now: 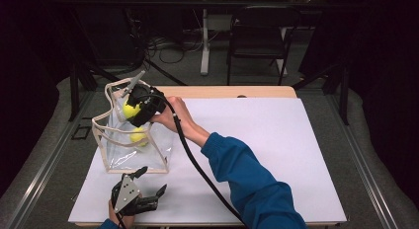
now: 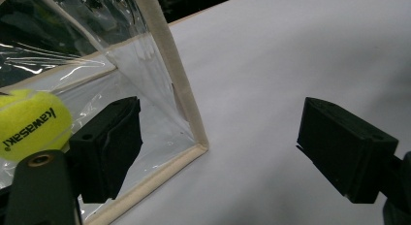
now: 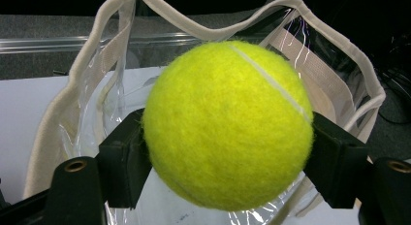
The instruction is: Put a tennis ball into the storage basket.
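High view: right gripper (image 1: pixel 132 109) holds a ball (image 1: pixel 130 110) at the mouth of the clear bag (image 1: pixel 111 142), which stands on the white table (image 1: pixel 257 140). A second ball (image 1: pixel 139 135) lies inside the bag. Left gripper (image 1: pixel 148 182) hovers near the bag's near corner, jaws spread, empty.

Left gripper view: jaws wide apart, nothing between them; bag corner seam (image 2: pixel 181 99) stands just ahead; the ball inside shows through the plastic.

Right gripper view: jaws clamp the held ball at both sides, over the bag rim (image 3: pixel 77 84).

Judgement: step is dropping the ball in. Best to centre it over the opening, clear of the rim, lower slightly, then release. The left gripper could steady the corner if the bag sags.
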Motion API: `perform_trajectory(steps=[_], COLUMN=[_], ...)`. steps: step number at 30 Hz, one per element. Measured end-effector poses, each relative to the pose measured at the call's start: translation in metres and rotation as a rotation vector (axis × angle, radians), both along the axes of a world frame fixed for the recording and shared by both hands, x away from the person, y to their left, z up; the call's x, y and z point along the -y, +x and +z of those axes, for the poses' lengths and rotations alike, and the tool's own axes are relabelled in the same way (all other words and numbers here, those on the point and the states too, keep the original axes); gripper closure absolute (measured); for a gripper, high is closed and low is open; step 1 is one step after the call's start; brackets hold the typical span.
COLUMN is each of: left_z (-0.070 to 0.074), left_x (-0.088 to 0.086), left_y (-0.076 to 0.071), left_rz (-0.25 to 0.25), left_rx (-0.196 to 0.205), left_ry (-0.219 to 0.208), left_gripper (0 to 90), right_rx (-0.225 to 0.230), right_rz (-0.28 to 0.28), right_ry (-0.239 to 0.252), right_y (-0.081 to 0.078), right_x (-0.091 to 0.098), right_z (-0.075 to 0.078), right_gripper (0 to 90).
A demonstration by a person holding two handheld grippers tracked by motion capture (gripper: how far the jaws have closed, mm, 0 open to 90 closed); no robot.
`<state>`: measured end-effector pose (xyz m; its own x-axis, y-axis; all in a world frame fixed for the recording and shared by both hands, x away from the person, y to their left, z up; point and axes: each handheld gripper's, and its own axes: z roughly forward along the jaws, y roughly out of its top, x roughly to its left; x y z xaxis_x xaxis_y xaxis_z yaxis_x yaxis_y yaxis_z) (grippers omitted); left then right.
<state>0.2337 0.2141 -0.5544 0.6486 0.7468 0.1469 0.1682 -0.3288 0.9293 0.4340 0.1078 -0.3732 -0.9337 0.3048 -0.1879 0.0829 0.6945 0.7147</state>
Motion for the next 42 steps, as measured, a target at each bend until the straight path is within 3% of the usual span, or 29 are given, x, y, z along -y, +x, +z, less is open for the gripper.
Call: perform_trajectory(steps=[12,16,28,42], left_z=[0.000,0.000,0.000,0.000], left_x=[0.000,0.000,0.000,0.001], left_y=[0.000,0.000,0.000,0.000], left_rz=[0.001,0.000,-0.001,0.000], left_rx=[-0.001,0.000,-0.001,0.001], left_ry=[0.000,0.001,0.002,0.011], left_gripper=[16.0,16.0,16.0,16.0], right_rx=[-0.026,-0.034,-0.028,-0.045], right_rz=[0.004,-0.010,-0.014,0.003], right_ry=[0.003,0.006,0.085,0.090], right_y=[0.000,0.001,-0.003,-0.014], right_x=[-0.004,-0.003,0.020,0.053], right_z=[-0.003,-0.002,0.017,0.027], right_gripper=[25.5,19.2,11.3,4.9])
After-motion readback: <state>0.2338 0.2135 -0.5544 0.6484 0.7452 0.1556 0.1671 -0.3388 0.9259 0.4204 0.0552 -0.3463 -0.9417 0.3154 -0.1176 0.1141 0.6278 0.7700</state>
